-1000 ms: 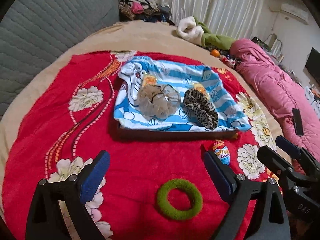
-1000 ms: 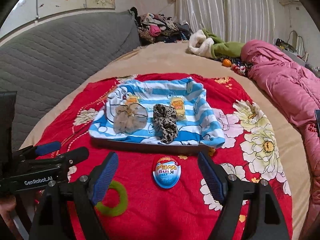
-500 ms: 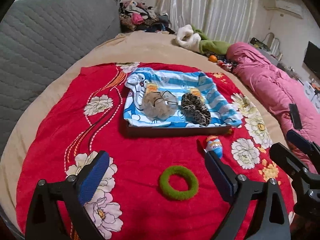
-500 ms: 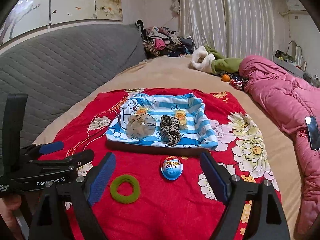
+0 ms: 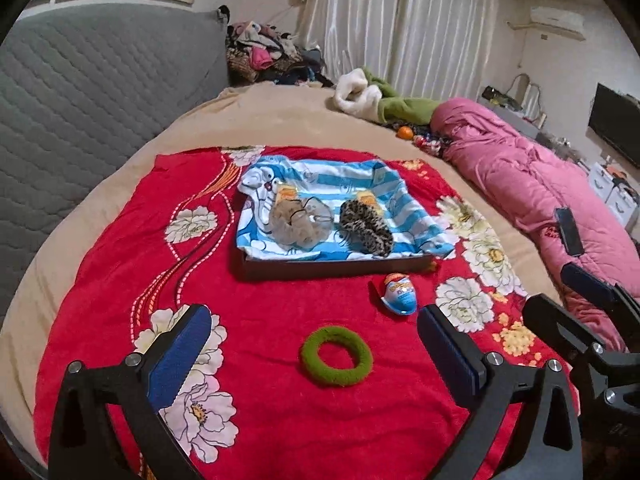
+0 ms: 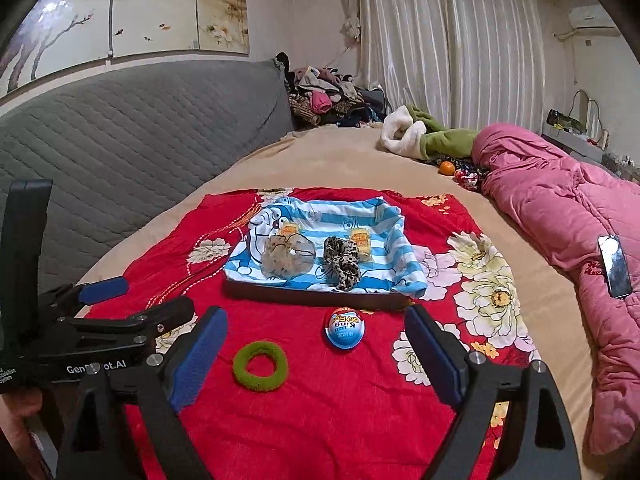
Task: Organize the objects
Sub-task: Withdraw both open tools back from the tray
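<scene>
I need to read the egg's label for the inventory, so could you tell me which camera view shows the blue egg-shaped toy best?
The right wrist view: the blue egg faces the camera, its printed top showing whole. In the left wrist view it lies off to the right, seen obliquely, so the print is harder to read.

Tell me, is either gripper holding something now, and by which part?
Nothing is held. The left gripper and right gripper are both opening, empty, above the green ring and the egg.

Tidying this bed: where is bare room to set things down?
Free: red blanket left of the tray, and the tan sheet behind it. Crowded: tray front, where the green ring and egg lie.
</scene>
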Demonstrator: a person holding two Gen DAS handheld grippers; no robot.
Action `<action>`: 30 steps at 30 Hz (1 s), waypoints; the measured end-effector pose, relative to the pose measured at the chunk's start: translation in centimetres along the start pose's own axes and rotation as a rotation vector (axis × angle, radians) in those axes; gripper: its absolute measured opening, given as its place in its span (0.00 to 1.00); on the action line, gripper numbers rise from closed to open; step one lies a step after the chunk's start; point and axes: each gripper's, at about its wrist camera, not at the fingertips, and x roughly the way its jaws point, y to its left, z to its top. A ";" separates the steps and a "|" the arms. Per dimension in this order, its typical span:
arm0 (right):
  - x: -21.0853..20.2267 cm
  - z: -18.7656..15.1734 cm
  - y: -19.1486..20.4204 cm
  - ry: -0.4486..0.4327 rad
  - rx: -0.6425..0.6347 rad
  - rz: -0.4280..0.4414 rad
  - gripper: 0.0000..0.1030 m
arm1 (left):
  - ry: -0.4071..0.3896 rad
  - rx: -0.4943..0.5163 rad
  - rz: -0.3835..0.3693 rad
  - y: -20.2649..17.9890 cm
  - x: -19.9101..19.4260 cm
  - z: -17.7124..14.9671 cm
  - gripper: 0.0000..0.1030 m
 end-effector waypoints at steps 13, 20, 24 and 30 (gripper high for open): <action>-2.5 -0.7 0.0 -0.035 -0.002 -0.001 0.88 | -0.020 0.027 0.026 -0.7 -2.0 -1.0 1.00; -3.4 -1.0 0.1 -0.049 -0.009 0.000 0.88 | -0.012 0.044 0.035 -1.1 -2.5 -1.5 1.00; -3.8 -1.3 0.1 -0.053 -0.011 0.002 0.88 | -0.038 0.039 0.046 -1.0 -3.2 -1.9 1.00; -4.0 -1.9 0.1 -0.060 -0.019 0.001 0.91 | -0.058 0.031 0.055 -0.8 -3.9 -2.3 1.00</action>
